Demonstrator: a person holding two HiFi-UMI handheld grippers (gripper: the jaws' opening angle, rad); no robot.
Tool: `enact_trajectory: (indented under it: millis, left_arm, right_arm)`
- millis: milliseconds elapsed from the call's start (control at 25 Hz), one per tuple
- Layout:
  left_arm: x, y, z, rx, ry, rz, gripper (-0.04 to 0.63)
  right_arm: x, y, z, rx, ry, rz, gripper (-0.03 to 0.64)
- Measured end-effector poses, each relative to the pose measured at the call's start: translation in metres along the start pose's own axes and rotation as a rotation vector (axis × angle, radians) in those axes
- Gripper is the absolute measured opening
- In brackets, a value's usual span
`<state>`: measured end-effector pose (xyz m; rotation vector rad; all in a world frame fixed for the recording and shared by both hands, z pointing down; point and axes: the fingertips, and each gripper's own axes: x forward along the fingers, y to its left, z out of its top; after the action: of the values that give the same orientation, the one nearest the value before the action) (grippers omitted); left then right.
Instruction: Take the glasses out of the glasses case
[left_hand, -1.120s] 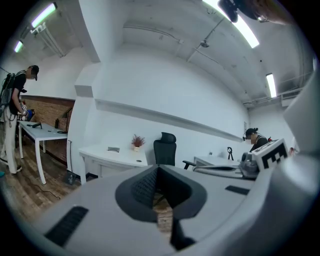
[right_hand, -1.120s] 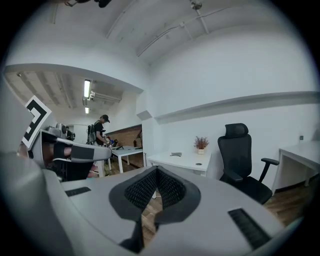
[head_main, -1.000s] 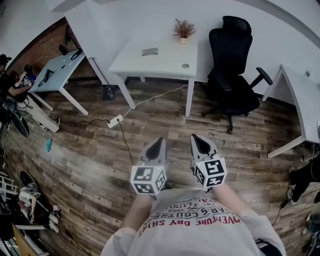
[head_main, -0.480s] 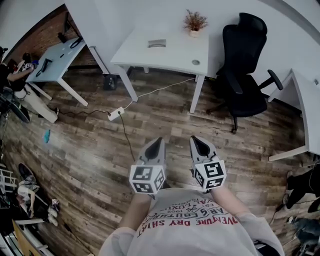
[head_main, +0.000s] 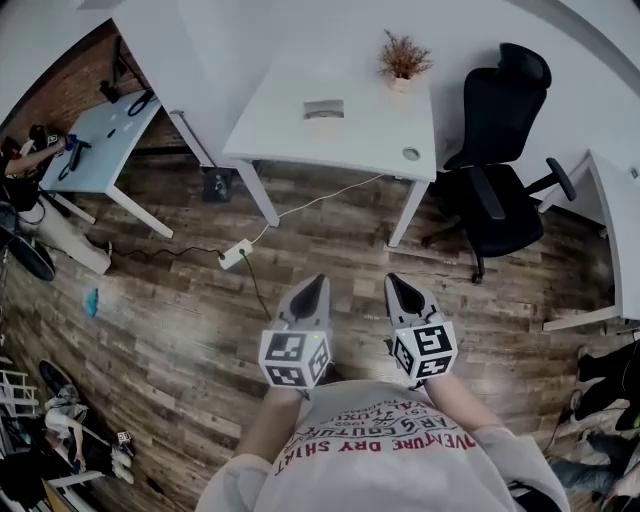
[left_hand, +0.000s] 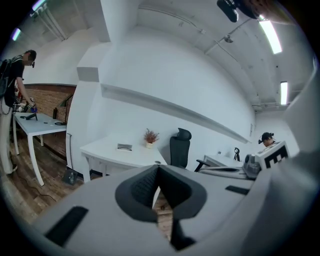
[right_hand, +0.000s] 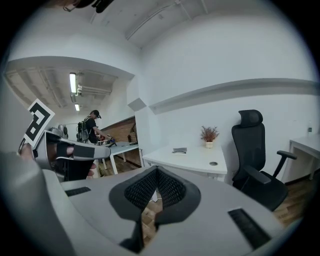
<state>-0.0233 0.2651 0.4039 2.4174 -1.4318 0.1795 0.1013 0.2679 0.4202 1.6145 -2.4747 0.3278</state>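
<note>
A small grey glasses case (head_main: 323, 108) lies closed on the white table (head_main: 340, 145) across the wooden floor; it also shows as a flat grey thing, the case (left_hand: 124, 147) in the left gripper view and the case (right_hand: 179, 150) in the right gripper view. No glasses show. My left gripper (head_main: 316, 283) and right gripper (head_main: 396, 281) are held side by side in front of my body, well short of the table. In the gripper views the left gripper (left_hand: 158, 167) and right gripper (right_hand: 157, 170) have their pads together, shut on nothing.
A potted dried plant (head_main: 404, 62) and a round cable hole (head_main: 411, 154) are on the same table. A black office chair (head_main: 500, 130) stands to its right, and a pale blue table (head_main: 95, 140) with a person stands far left. A power strip (head_main: 236, 253) and cable lie on the floor.
The white table with the case has come nearer and sits larger in the head view. Both grippers keep the same pose in front of my body, still shut.
</note>
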Motion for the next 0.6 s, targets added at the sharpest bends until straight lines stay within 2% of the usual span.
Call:
enact_trajectory:
  millis: [280,600]
  left_arm:
    - [0.034,0.088,0.021,0.003,0.016,-0.021,0.002]
    - [0.066,0.149,0.022,-0.048,0.038,0.006,0.002]
  right_arm:
    - [0.09,0.017,0.018,0.032,0.009,-0.039,0.012]
    - [0.163,0.038,0.022,0.01,0.037,0.007,0.012]
